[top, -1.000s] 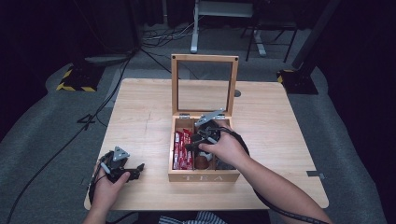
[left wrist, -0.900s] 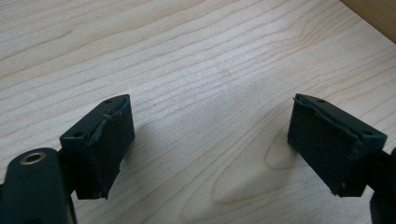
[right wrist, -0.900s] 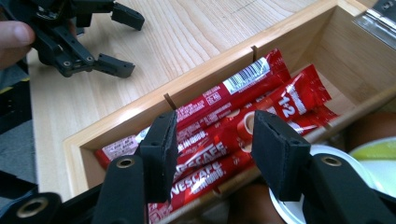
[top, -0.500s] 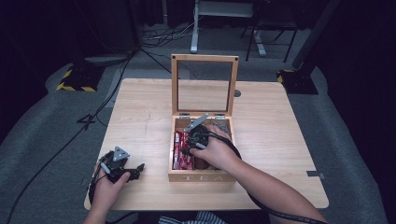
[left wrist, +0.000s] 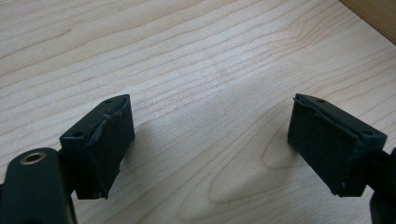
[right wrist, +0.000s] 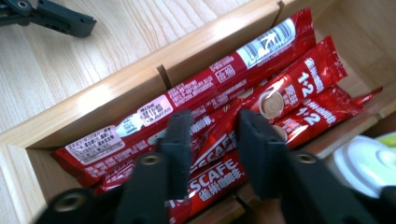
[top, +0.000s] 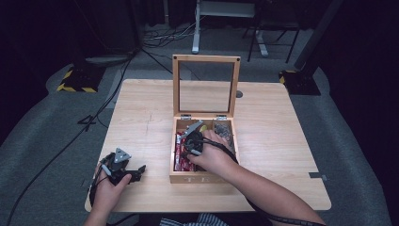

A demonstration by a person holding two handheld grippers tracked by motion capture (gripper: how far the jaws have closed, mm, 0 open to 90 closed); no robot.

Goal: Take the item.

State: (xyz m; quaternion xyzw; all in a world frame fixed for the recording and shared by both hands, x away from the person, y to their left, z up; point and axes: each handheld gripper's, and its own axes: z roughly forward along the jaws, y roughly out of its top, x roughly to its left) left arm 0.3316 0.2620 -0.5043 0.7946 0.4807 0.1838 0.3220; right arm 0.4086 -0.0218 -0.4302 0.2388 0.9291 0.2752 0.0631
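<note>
**Right gripper closes in on coffee sticks inside wooden tea box**

From the high view I see my right gripper [top: 192, 139] reaching down into the left compartment of the wooden box [top: 203, 178], whose glass-paned lid [top: 205, 84] stands upright behind it. In the right gripper view, a pile of red coffee sachets [right wrist: 243, 88] lies lengthways in that compartment, along the box's outer wall. My two black jaws have just been narrowing and now stand a short way apart, straddling one sachet [right wrist: 215, 140] near the top of the pile; its red wrapper shows in the gap between them. I cannot tell whether the pads already press on it. A white round thing [right wrist: 369, 163] sits in the neighbouring compartment at the lower right of that view.

My left gripper [top: 123, 172] rests on the table [top: 141, 117] near its front left corner, well apart from the box. In the left gripper view its jaws stand wide, with bare wood grain between the pads [left wrist: 109, 144]
</note>
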